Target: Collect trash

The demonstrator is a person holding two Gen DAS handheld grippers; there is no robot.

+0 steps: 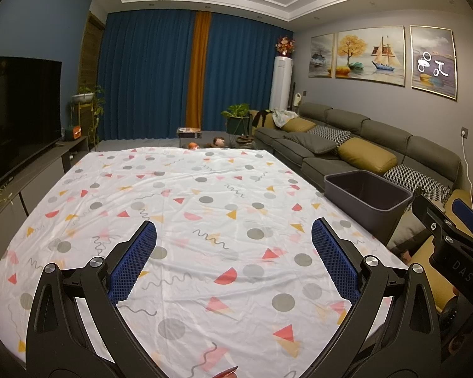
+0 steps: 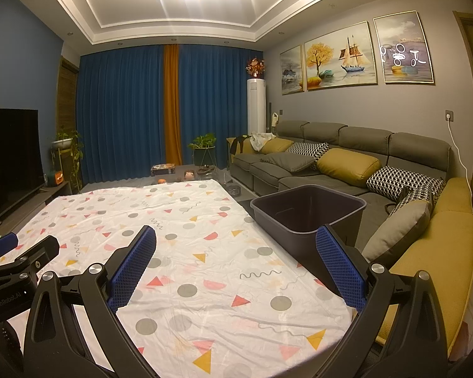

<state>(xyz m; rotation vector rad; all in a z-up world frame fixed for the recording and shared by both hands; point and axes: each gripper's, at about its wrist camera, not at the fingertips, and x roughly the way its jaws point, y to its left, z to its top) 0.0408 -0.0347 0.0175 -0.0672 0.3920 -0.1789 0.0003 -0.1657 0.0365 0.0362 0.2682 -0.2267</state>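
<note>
Both views look across a desk (image 1: 205, 189) covered by a white cloth (image 2: 205, 252) printed with grey dots, red and yellow triangles and squiggles.

In the left wrist view the left gripper (image 1: 234, 239) fills the lower part of the frame, its jaws spread wide with nothing between the blue pads (image 1: 135, 261), only patterned cloth. At the bottom edge, just right of centre, a small reddish sliver shows; it is too cut off to say what it is. At the right edge of this frame the right gripper (image 1: 451, 242) appears side-on, dark with a blue pad, beside the desk's right side.

In the right wrist view the right gripper (image 2: 236, 242) sits low in the frame, jaws likewise wide apart and empty. The left gripper (image 2: 12, 252) is at the lower left edge over the cloth.

A dark grey bin (image 1: 367, 195) stands at the right edge of the desk, right of centre in both frames; in the right wrist view the bin (image 2: 309, 214) is open at the top and its visible inside looks bare, though the bottom is in shadow. The right jaw's pad overlaps its near corner in that view.

Behind the desk, blue curtains (image 2: 126, 110) with an orange strip fill the middle of the frame, a grey sofa (image 2: 347, 163) with yellow and patterned cushions runs along the right, and a dark television (image 1: 19, 116) sits at the left.
</note>
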